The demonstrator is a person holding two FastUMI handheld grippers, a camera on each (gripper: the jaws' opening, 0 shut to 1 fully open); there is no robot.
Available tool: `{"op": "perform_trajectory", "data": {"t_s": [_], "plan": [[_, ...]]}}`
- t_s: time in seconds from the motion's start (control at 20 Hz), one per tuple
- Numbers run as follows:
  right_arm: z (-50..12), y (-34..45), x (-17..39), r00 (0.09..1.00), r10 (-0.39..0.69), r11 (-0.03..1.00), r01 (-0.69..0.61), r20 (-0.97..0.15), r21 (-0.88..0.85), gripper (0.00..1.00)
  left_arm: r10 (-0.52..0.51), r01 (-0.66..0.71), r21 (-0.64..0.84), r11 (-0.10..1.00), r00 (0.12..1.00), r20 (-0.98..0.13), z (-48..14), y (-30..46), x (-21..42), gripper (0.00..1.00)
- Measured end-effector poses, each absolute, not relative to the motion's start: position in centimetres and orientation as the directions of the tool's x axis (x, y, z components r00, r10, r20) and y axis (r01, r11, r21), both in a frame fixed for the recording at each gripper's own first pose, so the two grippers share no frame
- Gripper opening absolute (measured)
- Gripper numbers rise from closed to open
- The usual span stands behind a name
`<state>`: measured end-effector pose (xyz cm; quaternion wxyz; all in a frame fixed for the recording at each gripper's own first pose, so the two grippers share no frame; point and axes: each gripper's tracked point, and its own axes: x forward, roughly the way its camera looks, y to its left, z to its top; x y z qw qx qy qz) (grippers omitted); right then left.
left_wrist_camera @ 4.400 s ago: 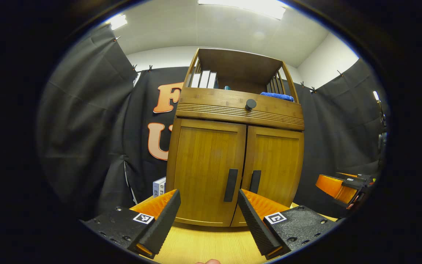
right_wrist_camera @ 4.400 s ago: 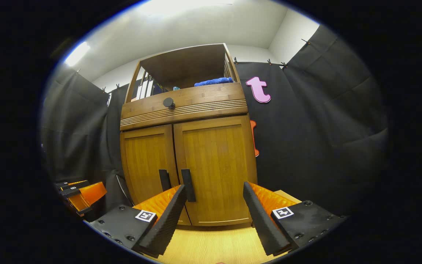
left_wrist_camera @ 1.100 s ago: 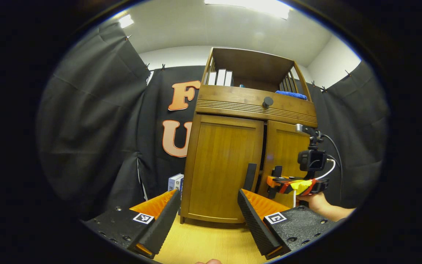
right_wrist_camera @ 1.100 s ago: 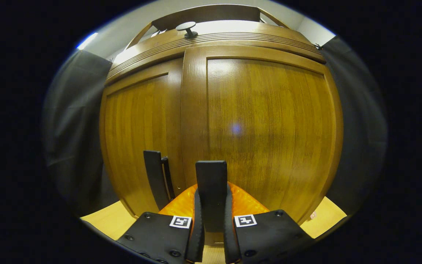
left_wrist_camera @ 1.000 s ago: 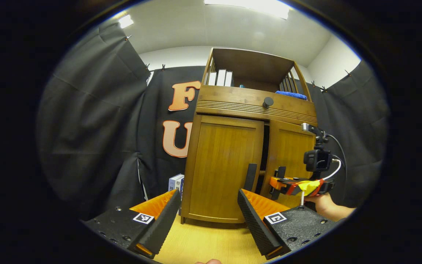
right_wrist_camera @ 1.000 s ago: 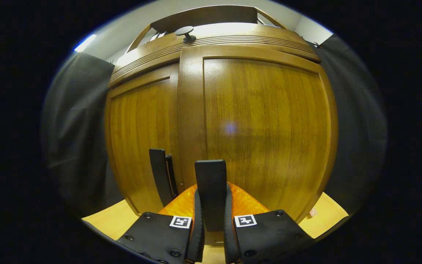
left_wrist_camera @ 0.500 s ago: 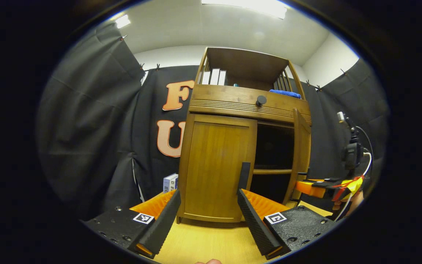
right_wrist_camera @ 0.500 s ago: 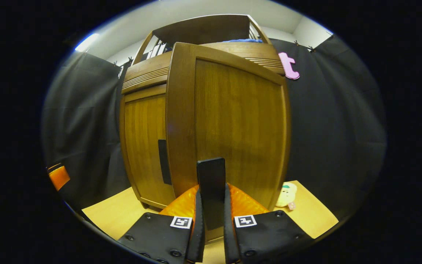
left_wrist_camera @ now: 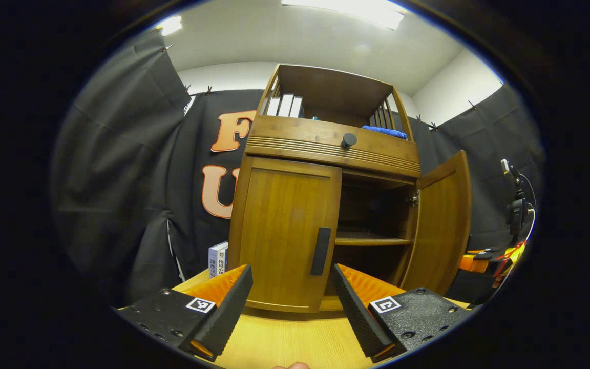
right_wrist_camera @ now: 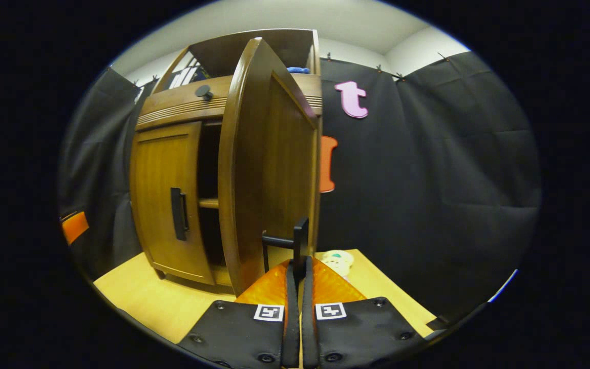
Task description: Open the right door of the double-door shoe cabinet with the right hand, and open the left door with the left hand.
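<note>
At the far left of the left gripper view I see the booth's black cloth, and low against it a small white box (left_wrist_camera: 218, 260) standing on the tabletop (left_wrist_camera: 285, 343) just beside the shoe cabinet (left_wrist_camera: 333, 143). My left hand-held gripper (left_wrist_camera: 287, 302) hangs in front of the cabinet with its jaws spread wide and nothing between them; its fingertips frame the lower part of the left door (left_wrist_camera: 287, 225), apart from it. That door is shut, its dark vertical handle (left_wrist_camera: 321, 251) on the inner edge untouched. Above it, white books (left_wrist_camera: 285, 106) stand in the open top shelf, a round dark knob (left_wrist_camera: 349, 140) sits on the drawer front, and a blue cloth (left_wrist_camera: 387, 131) lies farther right on the shelf. To the right of the left door the compartment stands open, with an inner shelf (left_wrist_camera: 372, 241) showing. The right door (left_wrist_camera: 441, 225) is swung well out on its hinges. At the far right edge I can make out part of the other hand-held gripper (left_wrist_camera: 484, 259) with its camera mast and cable.

In the right gripper view, the closed left door (right_wrist_camera: 164, 197) comes first, then the dark opening, then the right door (right_wrist_camera: 269, 169) seen nearly edge on. My right hand-held gripper (right_wrist_camera: 297, 292) is closed tight on the right door's handle (right_wrist_camera: 300, 241), both fingers pressing its bar. Just beyond, a small plush toy (right_wrist_camera: 338, 261) lies on the tabletop (right_wrist_camera: 146, 297).
</note>
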<state>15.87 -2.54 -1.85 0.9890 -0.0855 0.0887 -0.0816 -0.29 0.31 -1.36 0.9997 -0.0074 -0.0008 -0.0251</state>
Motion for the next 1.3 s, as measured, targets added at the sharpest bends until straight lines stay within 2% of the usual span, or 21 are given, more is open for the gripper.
{"op": "perform_trajectory", "data": {"t_s": [0.05, 0.1, 0.3, 0.35, 0.5, 0.55, 0.75, 0.8, 0.85, 0.9, 1.1, 1.25, 1.3], "plan": [[-1.7, -3.6, 15.8, 0.971, -0.18, 0.974, 0.153, -0.159, -0.167, 0.15, -0.056, 0.057, -0.014, 0.998, 0.998, 0.004, -1.4, 0.1, -0.3, 0.95], [-1.7, -4.2, 15.8, 0.971, -0.166, 0.982, 0.147, -0.171, -0.121, 0.07, -0.062, 0.062, -0.012, 0.998, 0.998, 0.006, -1.4, -0.1, -0.3, 0.95], [-1.2, -5.9, 15.8, 0.978, -0.116, 0.991, 0.101, -0.171, -0.092, 0.08, -0.061, 0.061, -0.003, 0.998, 0.998, 0.012, -1.2, 0.0, -0.4, 0.95], [-1.1, -6.4, 15.7, 0.98, -0.101, 0.992, 0.086, -0.174, -0.092, 0.08, -0.057, 0.057, -0.003, 0.998, 0.998, 0.012, -1.2, 0.1, -0.4, 0.92], [-1.0, -7.4, 15.7, 0.984, -0.056, 0.995, 0.041, -0.17, -0.089, 0.08, -0.04, 0.04, -0.006, 0.999, 0.999, 0.01, -1.4, 0.8, -0.6, 0.92], [-1.0, -7.6, 15.7, 0.987, -0.041, 0.995, 0.026, -0.158, -0.096, 0.08, -0.035, 0.035, -0.01, 0.999, 0.999, 0.012, -1.3, 0.9, -0.5, 0.95], [-0.8, -8.9, 15.6, 0.991, -0.001, 0.996, -0.011, -0.136, -0.085, 0.08, -0.027, 0.027, -0.024, 0.999, 1.0, 0.012, -1.4, 1.2, -0.4, 0.92], [-0.8, -9.0, 15.6, 0.99, 0.005, 0.997, -0.016, -0.138, -0.081, 0.08, -0.027, 0.027, -0.028, 0.999, 1.0, 0.01, -1.5, 1.2, -0.3, 0.95], [-0.9, -9.1, 15.5, 0.99, 0.007, 0.997, -0.018, -0.14, -0.079, 0.08, -0.025, 0.026, -0.032, 0.999, 1.0, 0.01, -1.5, 1.2, -0.3, 0.92], [-0.8, -9.0, 15.6, 0.99, 0.008, 0.997, -0.019, -0.137, -0.077, 0.08, -0.025, 0.025, -0.034, 0.999, 1.0, 0.01, -1.5, 1.3, -0.2, 0.95], [-1.3, -9.1, 15.1, 0.99, -0.003, 0.997, -0.008, -0.144, -0.073, 0.08, -0.017, 0.018, -0.037, 0.999, 1.0, 0.014, -1.4, 1.5, -0.1, 0.92], [-1.5, -10.8, 14.3, 0.989, -0.056, 0.997, 0.048, -0.14, -0.054, 0.08, -0.025, 0.025, -0.044, 0.999, 1.0, 0.007, -1.6, 1.2, 0.1, 0.92], [-1.5, -11.6, 13.9, 0.987, -0.081, 0.996, 0.075, -0.137, -0.05, 0.08, -0.03, 0.03, -0.044, 0.999, 1.0, 0.003, -1.8, 1.0, 0.1, 0.95]]}}
